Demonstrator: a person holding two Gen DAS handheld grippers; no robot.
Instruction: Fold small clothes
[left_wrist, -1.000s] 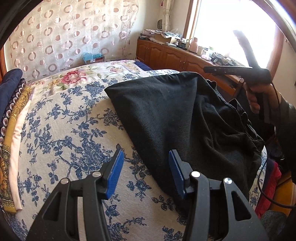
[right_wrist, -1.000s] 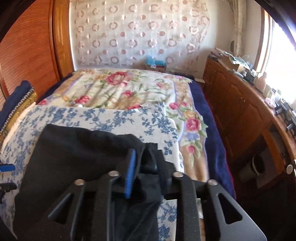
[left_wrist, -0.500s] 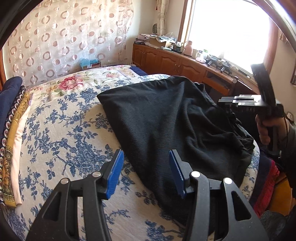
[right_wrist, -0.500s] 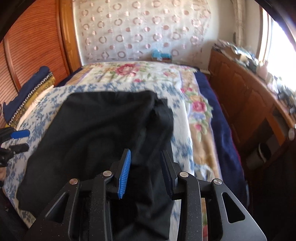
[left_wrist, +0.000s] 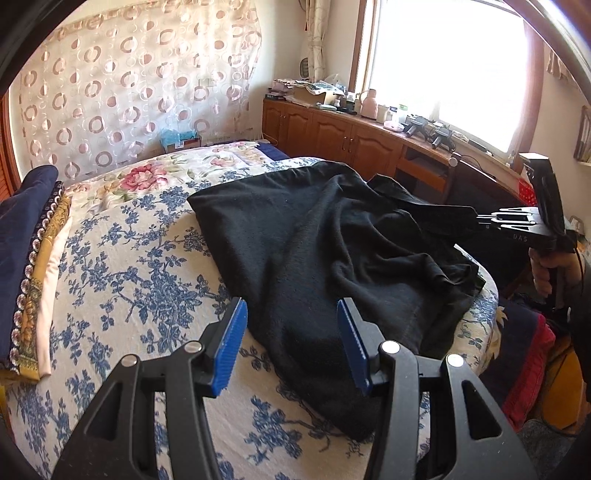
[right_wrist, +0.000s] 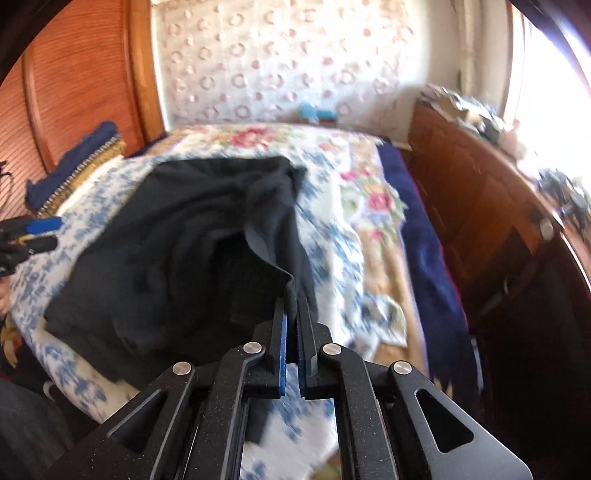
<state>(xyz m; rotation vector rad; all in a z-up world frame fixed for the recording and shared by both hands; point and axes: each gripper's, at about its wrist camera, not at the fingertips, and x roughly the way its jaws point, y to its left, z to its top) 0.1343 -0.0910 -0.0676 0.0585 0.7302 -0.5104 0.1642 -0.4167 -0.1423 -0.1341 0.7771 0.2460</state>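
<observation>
Looking through the left wrist camera, we see a black garment that lies spread over the blue-flowered bedcover of a bed, and it fills the middle of the frame. Its far edge is straight and flat, but its right part is wrinkled and bunched near the edge of the bed. Our left hand-held gripper is at the bottom of the frame, above the near end of the garment. Its jaws stand apart and the blue pads touch nothing; we see the black cloth between them, but it lies lower, on the bed.

At the right edge of this frame a hand holds our right hand-held gripper, which points to the left. One corner of the garment is stretched from the bunched part up to its tip.

In the right wrist view, which is a little blurred, the right hand-held gripper is at the bottom centre. Its jaws have just been closing, and now they are pressed together on a fold of the black garment. The cloth rises from the bed to the fingertips as a lifted edge, and the rest stays on the bedcover in the left half of the frame. The left hand-held gripper shows small at the left edge, beside the garment.

A stack of folded textiles lies at the left side of the bed, well apart from the garment. A wooden cabinet with many small things on top runs under the window at the upper right.
</observation>
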